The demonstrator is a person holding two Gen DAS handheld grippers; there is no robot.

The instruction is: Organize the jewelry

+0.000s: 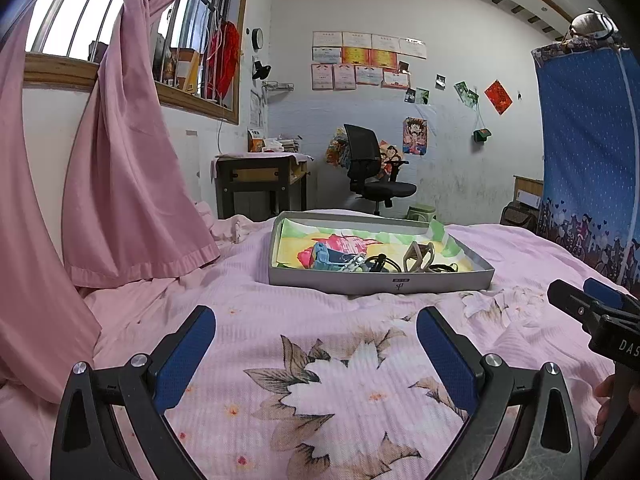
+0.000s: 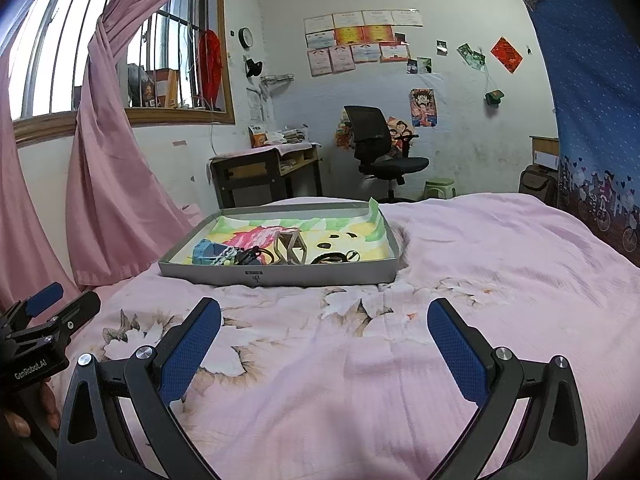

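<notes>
jewelry [image 1: 360, 262] lies bunched in the tray [image 1: 380, 282], fitting sorted or unsorted; both grippers [image 1: 316, 350] [image 2: 324, 340] hover spread, empty.

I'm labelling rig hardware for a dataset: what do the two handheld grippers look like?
Both match: black angular frames with silver round bolts and two fingers faced with textured blue pads. The left gripper shows white lettering "GenRobot.AI" on its body in the right wrist view; the right gripper shows partial lettering "DAS" in the left wrist view.

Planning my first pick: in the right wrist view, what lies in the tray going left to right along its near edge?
Blue clip → white chain → black hair ties → beige claw clip → black bands, all inside the grey tray.
</notes>
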